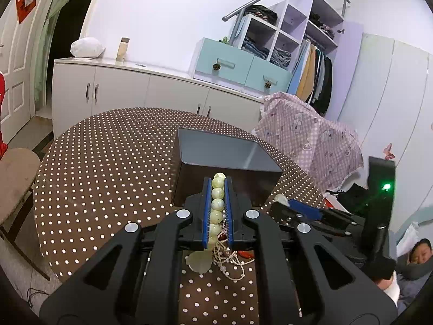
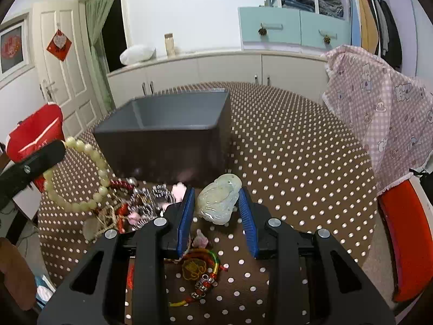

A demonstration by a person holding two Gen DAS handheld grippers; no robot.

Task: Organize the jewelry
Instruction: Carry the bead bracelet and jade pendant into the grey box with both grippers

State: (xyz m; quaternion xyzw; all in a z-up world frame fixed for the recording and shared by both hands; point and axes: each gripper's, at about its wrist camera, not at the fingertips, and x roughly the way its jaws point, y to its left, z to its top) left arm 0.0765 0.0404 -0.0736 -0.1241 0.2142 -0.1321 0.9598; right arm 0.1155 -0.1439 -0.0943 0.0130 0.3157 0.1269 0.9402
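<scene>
A pale green bead bracelet sits pinched lengthwise between the blue pads of my left gripper, which is shut on it. Its loop hangs over a tangled jewelry pile on the dotted brown table. My right gripper has its pads against both sides of a carved pale jade pendant, just in front of the open grey box. A red-and-yellow cord bracelet with metal charms lies under the right gripper. The right gripper's tip shows beside the box.
A pink checked cloth covers a chair at the table's right. A red bag stands at the left, and a red seat is at the right edge. White cabinets line the wall behind. A person lies low at the right.
</scene>
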